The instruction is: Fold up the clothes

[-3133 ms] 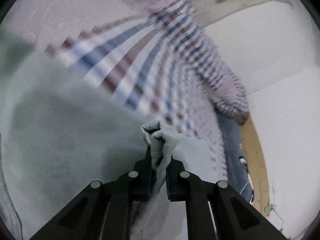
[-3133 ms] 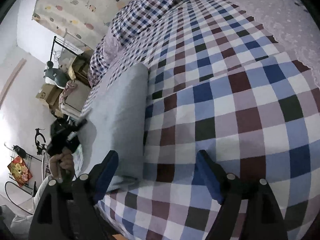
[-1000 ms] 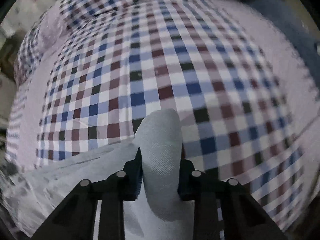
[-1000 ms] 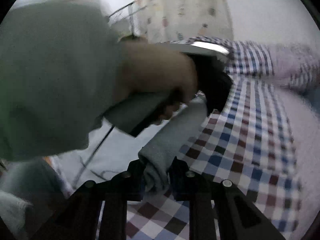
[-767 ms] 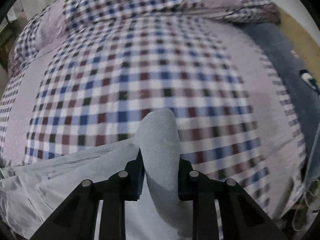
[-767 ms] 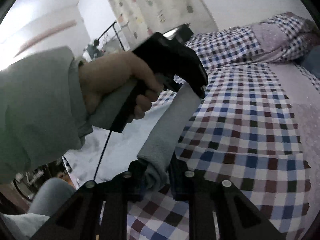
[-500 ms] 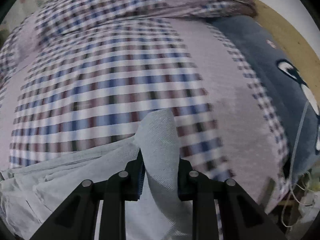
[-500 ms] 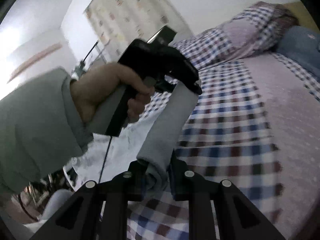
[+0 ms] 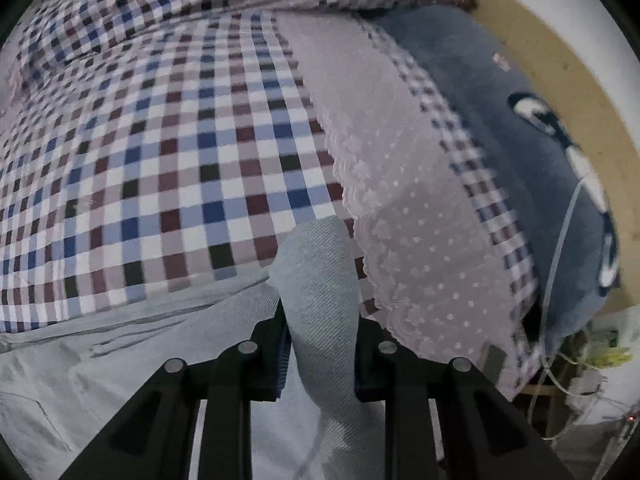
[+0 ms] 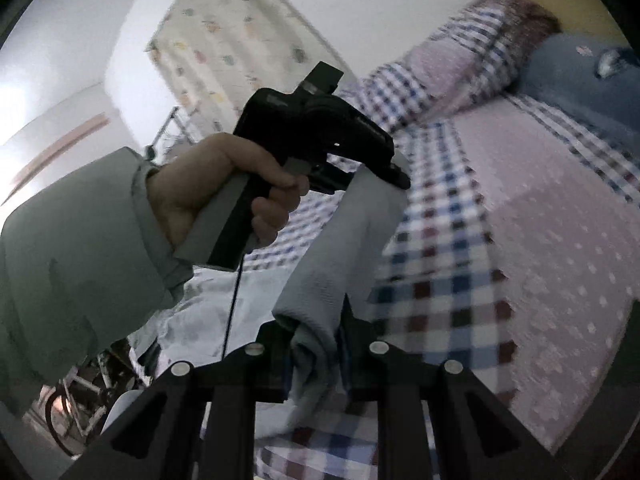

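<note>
Left wrist view looks down along the left gripper (image 9: 318, 354), whose black fingers (image 9: 267, 354) are clamped on a thick rolled fold of the grey garment (image 9: 320, 300). The fold bulges up between the jaws and its rounded end pokes out just past the fingertips, while the rest of the cloth trails off to the lower left in loose wrinkles over the checked bedspread (image 9: 160, 160). Beside the checks runs a pale pink dotted panel (image 9: 400, 200) with a scalloped edge, and beyond that lies a dark blue blanket (image 9: 500, 128) along the far side of the bed, with a thin white cable (image 9: 560, 236) draped over it.

From the right wrist view, the right gripper (image 10: 316, 354) is likewise pinched on a bunched end of the same grey garment, which rises as a taut, tube-like band up to the other tool. There the person's hand (image 10: 224, 192), in a grey-green sleeve (image 10: 80, 248), is wrapped round the handle of the left gripper. So the garment is held at both ends and stretched between the two tools, above the bed. Behind hangs a patterned curtain (image 10: 224, 40), and a checked pillow (image 10: 460, 64) sits at the head of the bed.
</note>
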Tool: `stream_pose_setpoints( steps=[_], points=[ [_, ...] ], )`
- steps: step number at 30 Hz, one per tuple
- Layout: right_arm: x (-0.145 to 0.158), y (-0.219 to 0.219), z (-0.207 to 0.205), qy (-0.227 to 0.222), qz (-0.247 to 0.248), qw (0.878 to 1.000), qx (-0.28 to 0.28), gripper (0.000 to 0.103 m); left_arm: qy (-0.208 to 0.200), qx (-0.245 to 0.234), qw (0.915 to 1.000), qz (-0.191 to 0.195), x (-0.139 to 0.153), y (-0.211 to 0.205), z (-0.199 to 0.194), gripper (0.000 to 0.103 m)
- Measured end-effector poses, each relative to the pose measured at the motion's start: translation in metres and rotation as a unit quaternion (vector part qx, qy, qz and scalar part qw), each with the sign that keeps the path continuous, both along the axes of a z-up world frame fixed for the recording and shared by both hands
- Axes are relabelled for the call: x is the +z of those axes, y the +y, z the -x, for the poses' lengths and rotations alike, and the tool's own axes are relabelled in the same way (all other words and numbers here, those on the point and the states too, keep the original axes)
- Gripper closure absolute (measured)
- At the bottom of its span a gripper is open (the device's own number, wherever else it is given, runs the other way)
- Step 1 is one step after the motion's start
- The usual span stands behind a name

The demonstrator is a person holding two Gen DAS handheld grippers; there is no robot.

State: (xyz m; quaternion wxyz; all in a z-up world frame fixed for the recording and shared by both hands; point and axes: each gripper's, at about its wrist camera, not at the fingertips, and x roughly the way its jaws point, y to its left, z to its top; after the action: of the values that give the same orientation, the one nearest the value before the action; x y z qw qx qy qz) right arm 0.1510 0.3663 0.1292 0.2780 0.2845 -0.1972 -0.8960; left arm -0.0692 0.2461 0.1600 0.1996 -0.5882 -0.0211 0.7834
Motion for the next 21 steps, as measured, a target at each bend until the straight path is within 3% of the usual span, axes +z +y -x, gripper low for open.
stream_pose_setpoints(
  steps=[3, 7, 10, 14, 16, 19, 21],
  points=[
    [0.008, -0.017, -0.005, 0.018, -0.007, 1.000, 0.019, 0.084, 0.005, 0.004, 0.9997, -0.024, 0.023, -0.038, -0.005, 0.079],
    [0.006, -0.026, -0.004, 0.019, -0.018, 0.999, 0.020, 0.084, -0.001, 0.016, 0.9991, -0.038, 0.029, -0.072, -0.003, 0.079],
    [0.020, -0.044, -0.010, 0.045, -0.029, 0.997, 0.047, 0.082, 0.006, 0.011, 0.9981, -0.061, 0.037, -0.084, -0.009, 0.080],
    [0.041, -0.083, -0.042, 0.100, -0.058, 0.990, 0.076, 0.062, 0.022, 0.011, 0.9938, -0.108, 0.067, -0.119, -0.029, 0.080],
    [0.044, -0.095, -0.060, 0.126, -0.067, 0.988, 0.055, 0.040, 0.026, 0.015, 0.9925, -0.119, 0.078, -0.136, -0.036, 0.081],
    [0.029, -0.109, -0.087, 0.129, -0.090, 0.988, -0.006, 0.023, 0.015, 0.021, 0.9917, -0.126, 0.086, -0.157, -0.042, 0.081],
    [0.014, -0.117, -0.103, 0.118, -0.108, 0.986, -0.049, 0.021, 0.013, 0.019, 0.9912, -0.130, 0.089, -0.166, -0.043, 0.081]
  ],
)
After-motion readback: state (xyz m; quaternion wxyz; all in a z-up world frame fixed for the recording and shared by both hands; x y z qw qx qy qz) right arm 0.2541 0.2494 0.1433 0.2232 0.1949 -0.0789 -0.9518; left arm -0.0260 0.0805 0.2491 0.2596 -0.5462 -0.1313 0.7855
